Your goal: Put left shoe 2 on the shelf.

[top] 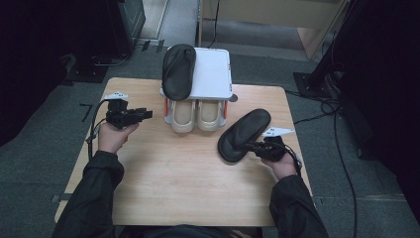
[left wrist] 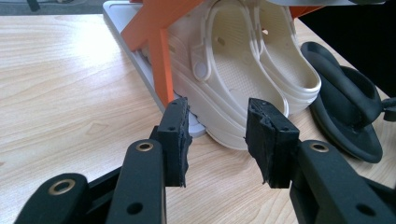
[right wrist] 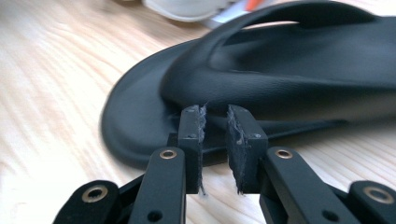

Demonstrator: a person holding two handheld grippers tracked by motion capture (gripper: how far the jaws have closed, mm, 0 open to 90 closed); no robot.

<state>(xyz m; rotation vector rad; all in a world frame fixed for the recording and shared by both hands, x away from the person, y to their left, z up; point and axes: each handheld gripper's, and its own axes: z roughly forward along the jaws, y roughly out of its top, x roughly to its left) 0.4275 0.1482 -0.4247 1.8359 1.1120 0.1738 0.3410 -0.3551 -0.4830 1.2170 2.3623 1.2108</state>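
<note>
Dark jacket sleeves (top: 96, 191) are worn over both forearms. Each black gripper is topped by a grey three-cornered plate (top: 278, 131) and trailed by a black cable (top: 93, 126). Brass-ringed screws (right wrist: 168, 153) are set into the jaw arms, and the foam pads (left wrist: 175, 140) are frayed.

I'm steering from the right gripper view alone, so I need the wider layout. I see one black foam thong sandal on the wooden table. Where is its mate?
Observer: The other black foam thong sandal lies on top of the white two-level rack, on its left half.
Operator: What sits below it?
Observer: A pair of cream rubber clogs on the lower level, heels toward you.
Operator: And the other hand?
Observer: The left gripper is open and empty, beside the rack's left side.
</note>
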